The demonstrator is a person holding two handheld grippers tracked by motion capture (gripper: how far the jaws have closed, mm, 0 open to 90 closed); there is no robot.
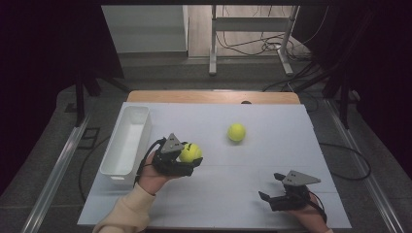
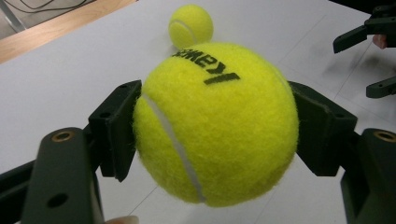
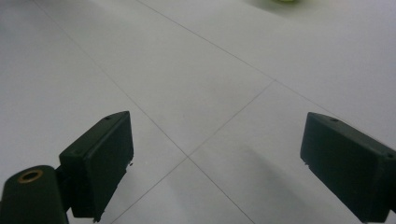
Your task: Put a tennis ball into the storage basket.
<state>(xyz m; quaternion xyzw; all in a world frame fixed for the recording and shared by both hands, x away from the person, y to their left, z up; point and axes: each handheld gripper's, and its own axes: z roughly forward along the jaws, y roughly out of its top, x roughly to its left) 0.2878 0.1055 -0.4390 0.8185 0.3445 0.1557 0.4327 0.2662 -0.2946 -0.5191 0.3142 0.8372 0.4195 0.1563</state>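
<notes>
My left gripper [image 1: 190, 158] is shut on a yellow tennis ball [image 1: 190, 152], held a little above the white table sheet [image 1: 218, 194] just right of the bin. In the left gripper view both black pads press the sides of this ball [image 2: 215, 123]. A second tennis ball [image 1: 236, 132] lies free on the sheet farther back and to the right, also seen beyond the held ball [image 2: 190, 25]. My right gripper [image 1: 272, 187] rests low at the front right, jaws open and pointing left. Between its pads [image 3: 100, 161] lies only bare sheet.
A white rectangular bin [image 1: 125, 143] stands along the left edge of the sheet, with nothing seen inside. A wooden table edge [image 1: 214, 96] runs along the back. Beyond it are a metal stand [image 1: 252, 39] and floor cables. The right gripper [image 2: 369, 60] appears at the far right of the left gripper view.
</notes>
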